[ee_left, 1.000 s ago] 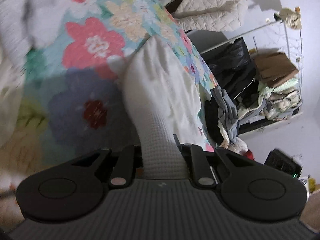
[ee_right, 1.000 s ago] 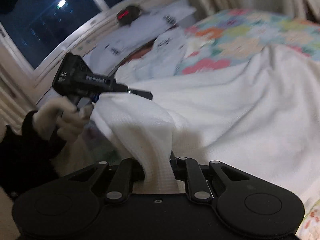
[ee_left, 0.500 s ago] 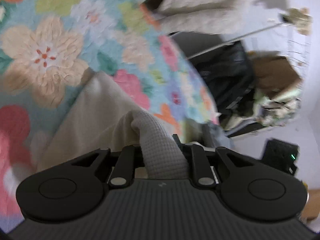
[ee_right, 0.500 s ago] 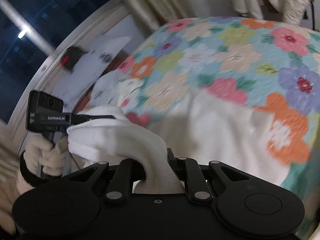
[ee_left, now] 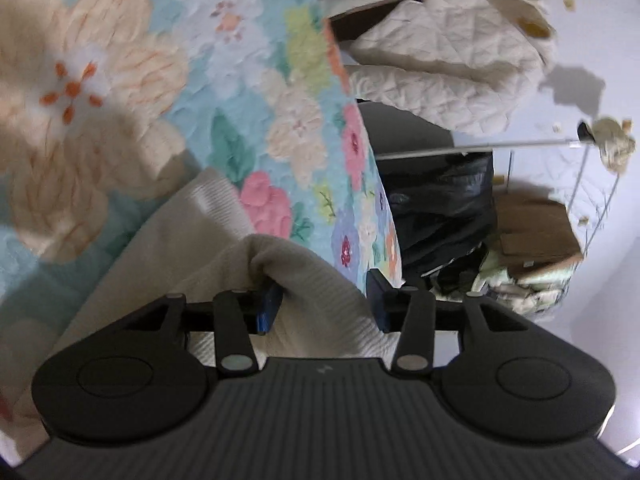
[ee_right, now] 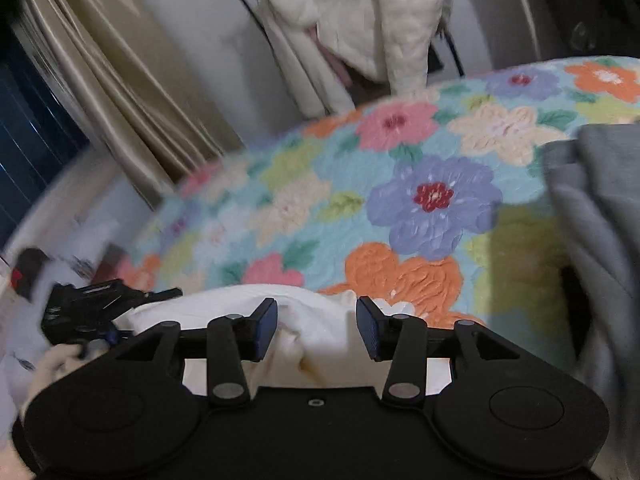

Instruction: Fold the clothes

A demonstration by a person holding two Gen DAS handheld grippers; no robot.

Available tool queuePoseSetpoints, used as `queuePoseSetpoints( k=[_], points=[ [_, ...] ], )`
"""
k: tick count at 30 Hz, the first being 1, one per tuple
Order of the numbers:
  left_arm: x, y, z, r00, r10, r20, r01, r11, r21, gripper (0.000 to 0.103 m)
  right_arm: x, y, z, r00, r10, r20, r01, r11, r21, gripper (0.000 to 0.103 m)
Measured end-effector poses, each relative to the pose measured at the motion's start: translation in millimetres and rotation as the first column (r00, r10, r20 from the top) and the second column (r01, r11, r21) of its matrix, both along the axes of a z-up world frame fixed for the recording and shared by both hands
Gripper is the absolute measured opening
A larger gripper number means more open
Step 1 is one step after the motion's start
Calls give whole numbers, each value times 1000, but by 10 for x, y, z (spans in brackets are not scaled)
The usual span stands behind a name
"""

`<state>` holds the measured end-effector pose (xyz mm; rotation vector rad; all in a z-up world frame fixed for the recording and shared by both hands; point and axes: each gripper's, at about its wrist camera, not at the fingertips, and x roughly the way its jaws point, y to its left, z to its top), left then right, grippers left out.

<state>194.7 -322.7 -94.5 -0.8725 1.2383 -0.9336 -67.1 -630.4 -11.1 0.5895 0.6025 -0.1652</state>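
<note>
**White knit garment slipping free on the bed**

White waffle-knit garment [ee_left: 320, 300] is lying bunched on the floral quilt [ee_right: 420, 200], draped between both parted jaws. Left hand-held gripper [ee_left: 324, 300] and right hand-held gripper [ee_right: 316, 324] are gaping, gripping nothing. Fold is risking springing open; grey clothing [ee_right: 592, 216] at three o'clock is crowding it.

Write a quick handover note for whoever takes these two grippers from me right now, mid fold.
Left gripper: open, the white knit garment bunched between its fingers, not clamped.
Right gripper: open too, the same white cloth lying loose between its fingers.
The garment lies on the floral bedspread; a grey garment sits at the right side of the bed.
Done: the held edge is laid on the bed and let go.
Left: probably smooth it, finish the fold, then fold the grey one.
</note>
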Motion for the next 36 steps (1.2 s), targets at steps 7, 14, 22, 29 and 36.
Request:
queuePoseSetpoints(
  k=[7,14,22,29,36],
  points=[
    [-247,314,412,955,18,296,-34,998,50,49,-397,255,-214,999,22,-25,-20,998,56,56],
    [-355,161,550,862,-187,472,125,979,159,53,-52,364,-488,990,118,-82,-120,993,-16,56],
    [-144,-712,67,763,-476,437,165,797,581,37,568,338,-521,974,162,-159,-197,951,-240,2],
    [-233,-390,299,793,-325,515,-74,788,611,47,597,164,-621,975,56,-216,-131,928,-349,5],
    [-435,712,169,924,-208,321,12,854,521,60,70,348,-228,993,-92,-75,62,942,-329,43]
  ],
)
